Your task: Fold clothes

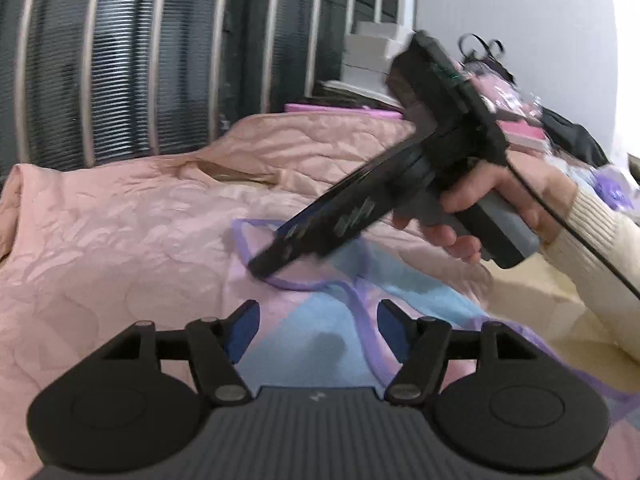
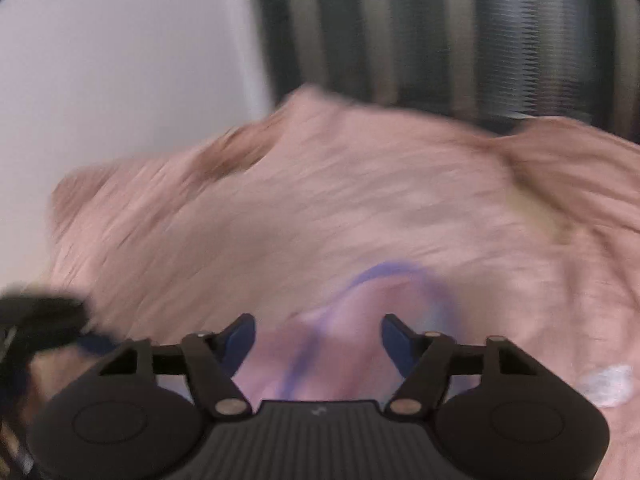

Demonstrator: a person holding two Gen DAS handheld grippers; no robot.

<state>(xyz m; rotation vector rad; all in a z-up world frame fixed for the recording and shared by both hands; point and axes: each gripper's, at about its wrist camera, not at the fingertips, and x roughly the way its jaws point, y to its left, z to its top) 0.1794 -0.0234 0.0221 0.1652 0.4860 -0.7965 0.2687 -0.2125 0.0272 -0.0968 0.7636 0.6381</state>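
Note:
A pastel garment (image 1: 320,320) in pink and light blue with purple trim lies on the bed. Its purple neckline loop (image 2: 400,276) shows, blurred, just ahead of my right gripper (image 2: 319,332). That gripper's jaws stand apart with nothing pinched between them. In the left wrist view a hand (image 1: 500,196) in a cream sleeve holds the right gripper (image 1: 264,264), tips down at the neckline trim. My left gripper (image 1: 318,316) hovers open over the garment's blue panel, with nothing between its blue pads (image 1: 244,320). A dark blurred shape (image 2: 40,320), probably the left gripper, sits at the left edge.
A pink quilted bedspread (image 1: 100,240) covers the bed, with a rumpled ridge at the back. Pale vertical bars (image 1: 92,60) stand behind it before dark blinds. White boxes (image 1: 368,56) and mixed clutter (image 1: 560,136) sit at the far right by the wall.

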